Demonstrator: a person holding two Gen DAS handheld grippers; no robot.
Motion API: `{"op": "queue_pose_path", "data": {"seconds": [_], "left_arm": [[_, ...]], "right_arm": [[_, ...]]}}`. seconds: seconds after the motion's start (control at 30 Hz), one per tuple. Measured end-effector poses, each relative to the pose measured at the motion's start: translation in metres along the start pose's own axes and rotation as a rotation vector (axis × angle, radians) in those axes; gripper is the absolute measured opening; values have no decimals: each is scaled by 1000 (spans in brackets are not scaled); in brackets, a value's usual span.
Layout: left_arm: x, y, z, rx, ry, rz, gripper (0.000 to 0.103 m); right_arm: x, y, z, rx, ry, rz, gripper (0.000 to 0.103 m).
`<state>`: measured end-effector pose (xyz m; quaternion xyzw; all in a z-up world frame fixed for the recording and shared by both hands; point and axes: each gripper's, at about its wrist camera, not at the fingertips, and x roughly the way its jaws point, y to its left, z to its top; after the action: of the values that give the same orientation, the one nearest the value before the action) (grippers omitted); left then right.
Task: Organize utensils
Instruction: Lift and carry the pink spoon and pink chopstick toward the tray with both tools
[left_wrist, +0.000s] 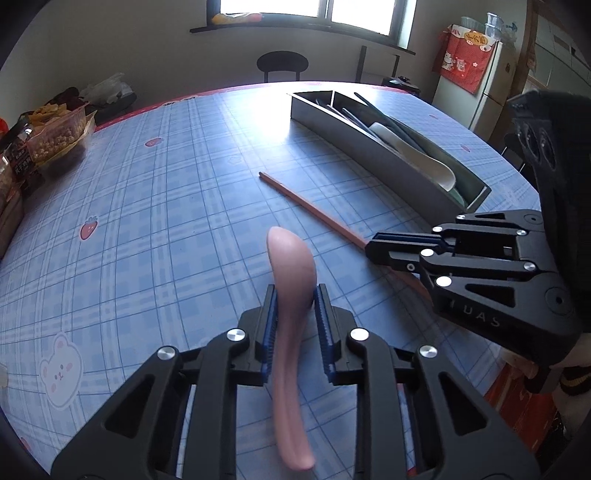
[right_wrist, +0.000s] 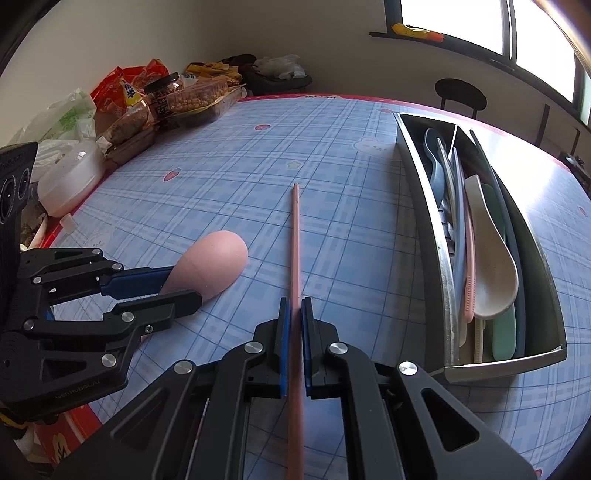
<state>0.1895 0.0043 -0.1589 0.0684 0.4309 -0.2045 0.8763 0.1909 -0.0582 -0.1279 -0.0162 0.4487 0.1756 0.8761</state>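
Observation:
My left gripper (left_wrist: 295, 295) is shut on a pink spoon (left_wrist: 291, 280), its bowl pointing forward above the table; it also shows in the right wrist view (right_wrist: 214, 266). My right gripper (right_wrist: 296, 306) is shut on a pink chopstick (right_wrist: 295, 236) that points forward over the table; the chopstick also shows in the left wrist view (left_wrist: 310, 203), and so does the right gripper (left_wrist: 373, 247). A metal utensil tray (right_wrist: 424, 206) lies to the right and holds several spoons and chopsticks, among them a white spoon (right_wrist: 491, 258).
The round table (left_wrist: 147, 221) has a blue plaid cloth. Snack bags, a jar and food boxes (right_wrist: 166, 99) crowd its far left edge, beside a white lidded container (right_wrist: 70, 177). A black chair (left_wrist: 282, 64) stands beyond the table under the window.

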Motion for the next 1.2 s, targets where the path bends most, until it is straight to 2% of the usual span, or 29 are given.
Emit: {"op": "queue_pose_path", "data": {"seconds": [0.03, 0.47, 0.63, 0.77, 0.97, 1.03, 1.2], "left_arm": [[0, -2, -1, 6, 5, 7, 11], [-5, 9, -14, -62, -34, -14, 11], [-7, 22, -16, -136, -46, -19, 11], [-15, 32, -18, -190, -85, -30, 11], [-24, 36, -20, -219, -135, -21, 11], [-29, 38, -21, -234, -157, -16, 11], [-41, 42, -25, -255, -216, -9, 11]], "right_arm": [[0, 0, 0, -3, 1, 4, 7], [2, 4, 1, -21, 5, 5, 7], [4, 10, 2, -52, 6, -23, 7], [5, 14, 2, -82, 6, -46, 7], [3, 15, 0, -82, -5, -55, 7], [-3, 13, -2, -71, -28, -26, 6], [-30, -3, -6, -1, -168, 30, 6]]}}
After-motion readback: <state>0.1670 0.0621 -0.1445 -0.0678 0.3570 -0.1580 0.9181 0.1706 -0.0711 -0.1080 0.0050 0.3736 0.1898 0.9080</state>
